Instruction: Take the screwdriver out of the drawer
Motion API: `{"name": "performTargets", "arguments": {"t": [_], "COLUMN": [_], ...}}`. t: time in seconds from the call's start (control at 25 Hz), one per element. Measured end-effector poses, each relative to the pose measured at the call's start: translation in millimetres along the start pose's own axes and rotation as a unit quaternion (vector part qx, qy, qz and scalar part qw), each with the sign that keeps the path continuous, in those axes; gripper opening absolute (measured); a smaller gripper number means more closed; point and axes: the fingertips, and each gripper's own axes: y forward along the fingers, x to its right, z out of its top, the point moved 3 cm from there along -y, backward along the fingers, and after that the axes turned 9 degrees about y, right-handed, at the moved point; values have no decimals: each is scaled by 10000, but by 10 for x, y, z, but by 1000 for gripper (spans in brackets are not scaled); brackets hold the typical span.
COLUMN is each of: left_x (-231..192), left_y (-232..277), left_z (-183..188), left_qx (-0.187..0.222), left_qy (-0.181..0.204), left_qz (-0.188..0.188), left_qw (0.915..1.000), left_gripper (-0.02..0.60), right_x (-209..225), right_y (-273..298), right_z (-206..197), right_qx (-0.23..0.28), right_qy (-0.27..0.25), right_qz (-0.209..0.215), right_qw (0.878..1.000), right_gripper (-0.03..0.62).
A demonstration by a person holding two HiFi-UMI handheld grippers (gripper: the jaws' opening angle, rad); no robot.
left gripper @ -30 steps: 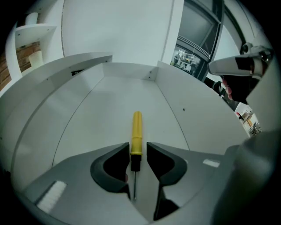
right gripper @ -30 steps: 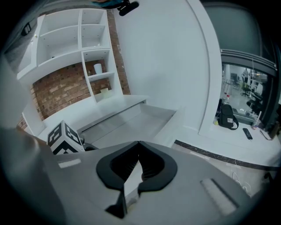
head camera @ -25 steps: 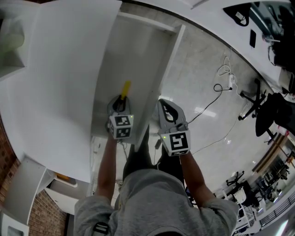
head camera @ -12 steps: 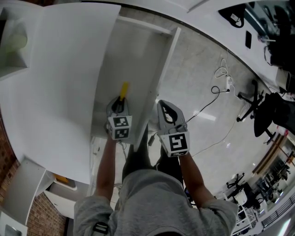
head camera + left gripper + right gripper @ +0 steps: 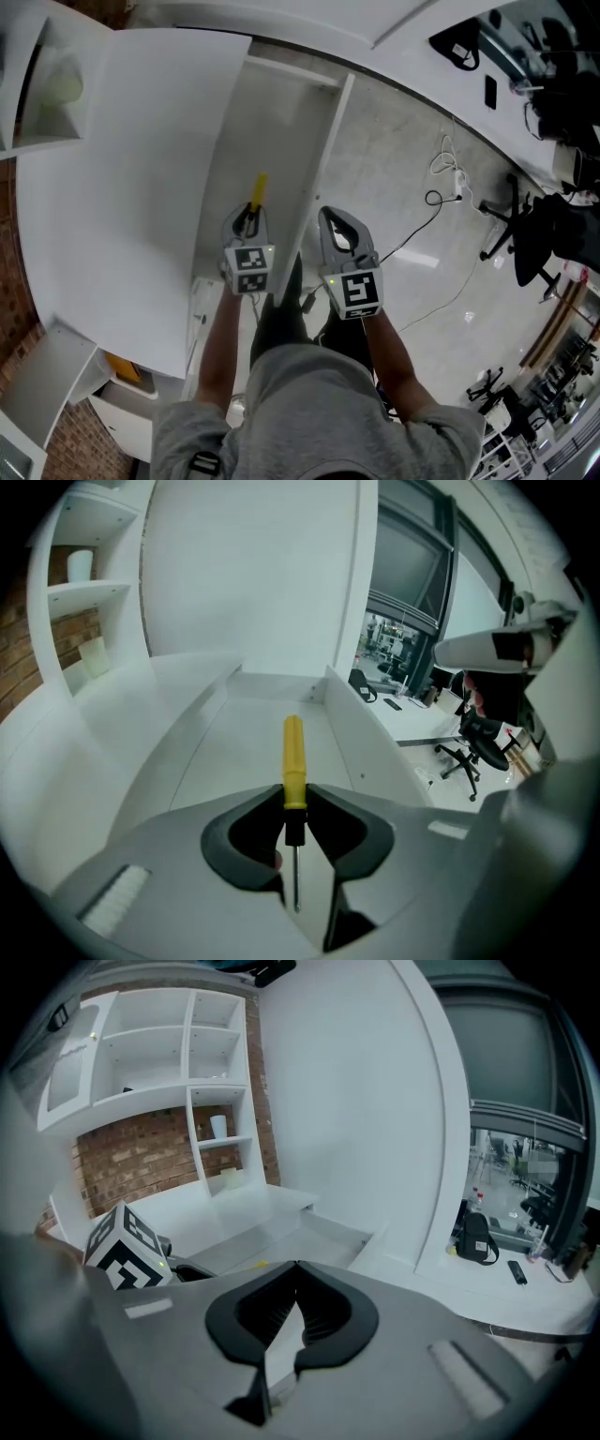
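The screwdriver (image 5: 293,752), likely light, stiff and smooth-handled, is clamped in the left gripper (image 5: 294,794) at its handle's base, over the open drawer (image 5: 234,733), while the right gripper (image 5: 296,1265) is closed and empty.

The screwdriver (image 5: 293,761) has a smooth plastic handle and a bare metal shaft; the drawer (image 5: 234,747) looks smooth and matt.

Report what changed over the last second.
The jaws of the left gripper have just been closing on the screwdriver and now clamp it. The gripper seems to have lifted it slightly above the floor of the drawer. The right gripper stays shut and empty beside the drawer, which stays open.
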Motion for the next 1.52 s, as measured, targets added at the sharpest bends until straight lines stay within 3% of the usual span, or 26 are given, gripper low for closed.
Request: {"name": "performTargets", "arguments": {"t": [0.4,0.92,1.16,1.52], "left_x": [-37,-100,-215,-420], "left_y": [-683,-1725,-2054,-2362], "left_z": [568,1156,1207,1081], "left_qx": [743,1685,1948,2023], "left_qy": [-42,-216,-253,-471], "left_qz": [324,706,951,1259], "left_qw": [9967,9829,9759,9700], "left_gripper": [86,86,86,86], "right_x": [-198,-618,-835,-1206], "right_y": [-324,-706,-768,-754], "right_z": [358,813,942,1058], "right_qx": [301,795,939,989], "right_qy": [-295,-742,-851,-1068], "right_qz": [110,327,490,826], "right_qw": [9990,9935,9907,9859], "right_gripper": [3,3,3,3]}}
